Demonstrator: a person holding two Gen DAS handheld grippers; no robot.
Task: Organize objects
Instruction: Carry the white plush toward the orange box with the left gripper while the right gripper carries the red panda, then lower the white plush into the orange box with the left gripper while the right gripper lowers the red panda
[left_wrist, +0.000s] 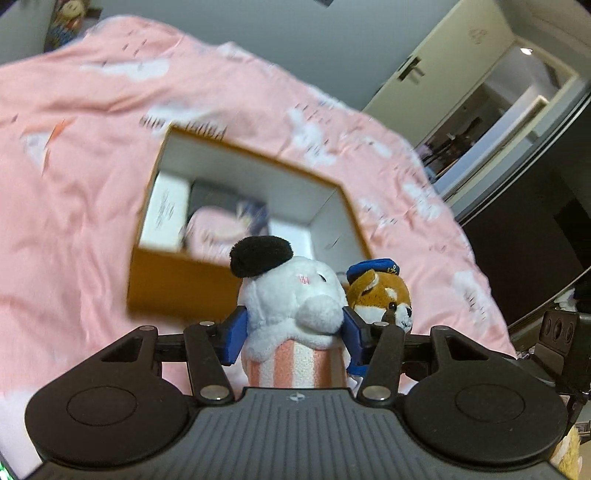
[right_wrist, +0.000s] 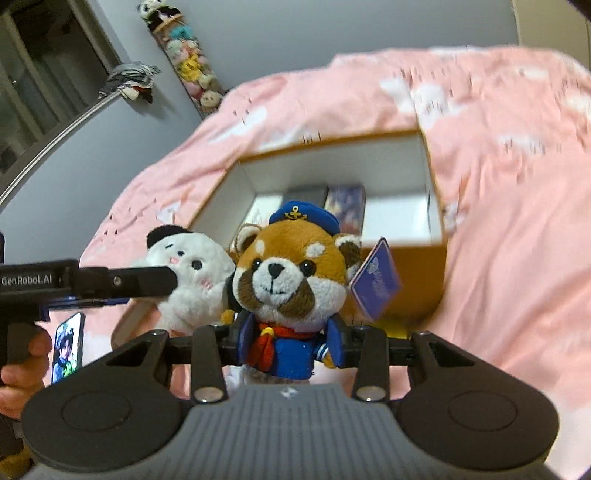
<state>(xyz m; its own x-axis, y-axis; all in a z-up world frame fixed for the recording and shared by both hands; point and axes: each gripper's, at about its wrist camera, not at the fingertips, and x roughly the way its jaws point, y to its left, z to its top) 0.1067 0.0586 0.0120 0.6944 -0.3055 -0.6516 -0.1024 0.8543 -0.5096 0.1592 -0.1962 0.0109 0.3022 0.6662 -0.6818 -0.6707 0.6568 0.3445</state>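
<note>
The left gripper (left_wrist: 293, 332) clamps the white plush (left_wrist: 291, 295), the right gripper (right_wrist: 291, 345) the panda (right_wrist: 291, 273); neither is yet in the partly filled box (right_wrist: 406, 155).

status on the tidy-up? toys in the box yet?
Done: the open box on the pink bedspread already holds a few flat items. In hand: left gripper is shut on the white plush, right gripper on the red panda plush, both in front of the box. Left: neither plush is inside yet, and a phone lies on the bed.
</note>
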